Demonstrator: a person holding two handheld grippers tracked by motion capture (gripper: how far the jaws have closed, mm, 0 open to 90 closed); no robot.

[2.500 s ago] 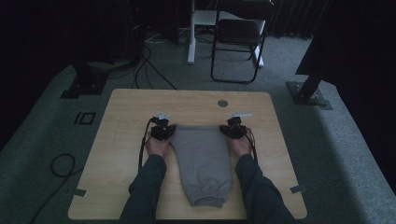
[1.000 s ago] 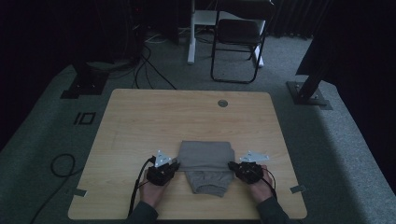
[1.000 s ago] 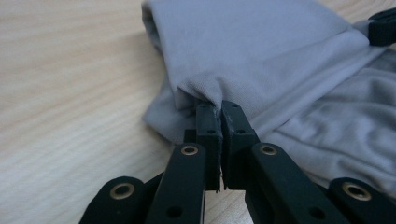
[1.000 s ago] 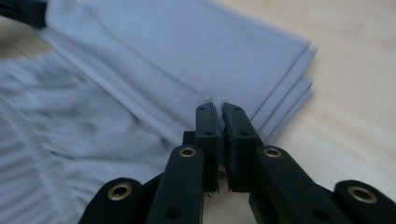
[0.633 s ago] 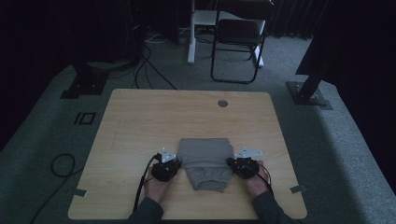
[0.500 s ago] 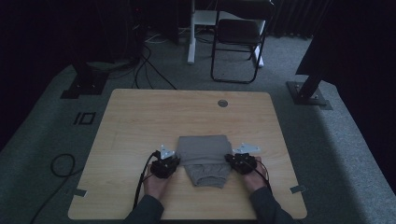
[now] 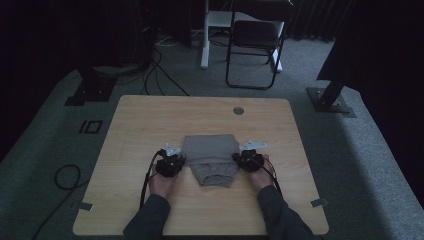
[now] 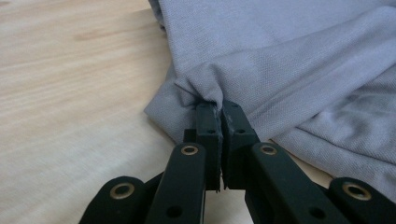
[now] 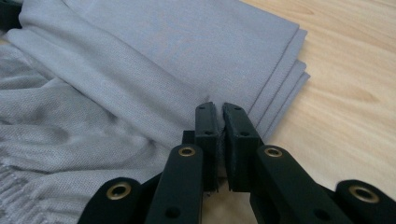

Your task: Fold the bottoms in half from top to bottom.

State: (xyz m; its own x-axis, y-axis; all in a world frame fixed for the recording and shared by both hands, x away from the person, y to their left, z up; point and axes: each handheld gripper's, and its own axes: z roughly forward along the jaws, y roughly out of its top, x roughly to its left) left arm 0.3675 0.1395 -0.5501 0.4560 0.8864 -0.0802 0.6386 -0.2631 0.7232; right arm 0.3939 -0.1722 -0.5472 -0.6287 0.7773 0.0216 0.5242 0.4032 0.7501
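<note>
Both grippers, left gripper (image 7: pixel 170 165) at 9 o'clock and right gripper (image 7: pixel 248 161) at 3 o'clock, fingers pinching the grey garment (image 7: pixel 210 152), had drawn its far edge toward the near desk (image 7: pixel 150 120) edge, completing a fold.

room was dim | grey carpet floor (image 7: pixel 55 135) | wooden table (image 7: pixel 150 120) | folding chair (image 7: pixel 254 45) behind | cables (image 7: pixel 155 70) on floor

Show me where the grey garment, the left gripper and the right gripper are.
grey garment (image 7: pixel 209 148): high view, folded top layer.
left gripper (image 8: pixel 218 106): left gripper view, jaw tips pinching cloth.
right gripper (image 9: pixel 218 110): right gripper view, jaw tips.
</note>
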